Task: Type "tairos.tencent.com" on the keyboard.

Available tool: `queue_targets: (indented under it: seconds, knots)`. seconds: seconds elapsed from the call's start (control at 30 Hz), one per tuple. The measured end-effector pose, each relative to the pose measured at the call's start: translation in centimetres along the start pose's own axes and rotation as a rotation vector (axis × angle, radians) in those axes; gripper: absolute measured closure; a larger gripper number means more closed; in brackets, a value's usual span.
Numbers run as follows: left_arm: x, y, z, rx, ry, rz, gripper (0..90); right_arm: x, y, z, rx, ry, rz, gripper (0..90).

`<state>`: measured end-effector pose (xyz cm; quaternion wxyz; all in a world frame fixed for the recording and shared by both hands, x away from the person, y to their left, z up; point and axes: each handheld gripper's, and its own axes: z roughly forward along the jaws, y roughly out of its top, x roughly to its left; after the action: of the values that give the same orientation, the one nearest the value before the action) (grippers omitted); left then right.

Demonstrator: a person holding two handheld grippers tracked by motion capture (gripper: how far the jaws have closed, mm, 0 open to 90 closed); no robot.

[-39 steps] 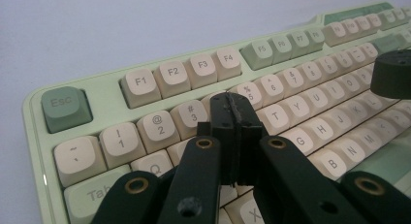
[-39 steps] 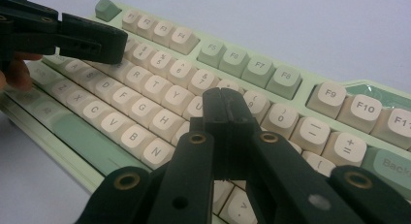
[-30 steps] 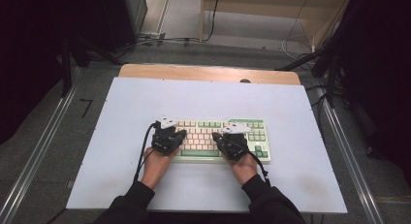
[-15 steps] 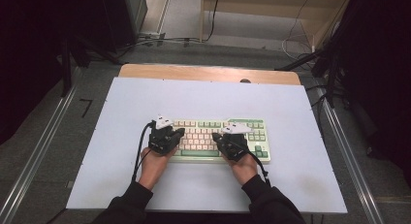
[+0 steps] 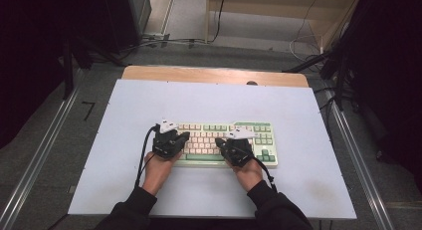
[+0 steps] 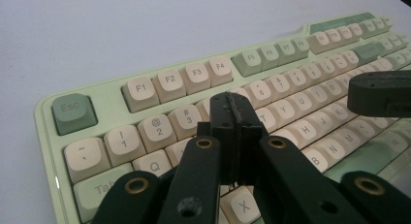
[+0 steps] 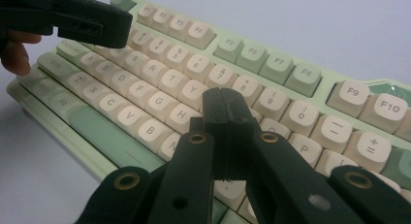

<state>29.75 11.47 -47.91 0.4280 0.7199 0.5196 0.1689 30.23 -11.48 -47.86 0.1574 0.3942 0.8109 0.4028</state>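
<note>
Scene: a pale green keyboard (image 5: 226, 142) is seen on a white table (image 5: 298, 115), towards the near edge, with both of a person's hands held over it.
Keyboard axis: the long side is laid left to right across the table, parallel to the near edge.
Left gripper (image 6: 231, 118): the jaws are pressed together with nothing between them; the tip is held just above the letter keys (image 6: 291, 115) of the left half, below the number row.
Right gripper (image 7: 224, 118): the jaws are likewise closed on nothing, and are poised over the keys of the middle-right block, near H and the digits above.
Key relation: the keys lie directly under and just ahead of each closed tip, so each half is served by its own hand.
Likely next move: a short downward press is judged to be called for.
Contact: whether a tip already touches a key cannot be told.
</note>
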Motion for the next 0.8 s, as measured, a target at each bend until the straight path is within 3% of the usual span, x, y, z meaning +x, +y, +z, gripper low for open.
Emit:
queue_targets:
  seconds: [0.8]
  knots:
    - [0.0,0.0,-0.1,-0.003,0.003,-0.001,90.0,1.4,-0.5,0.8,0.03,0.026,-0.028,87.5]
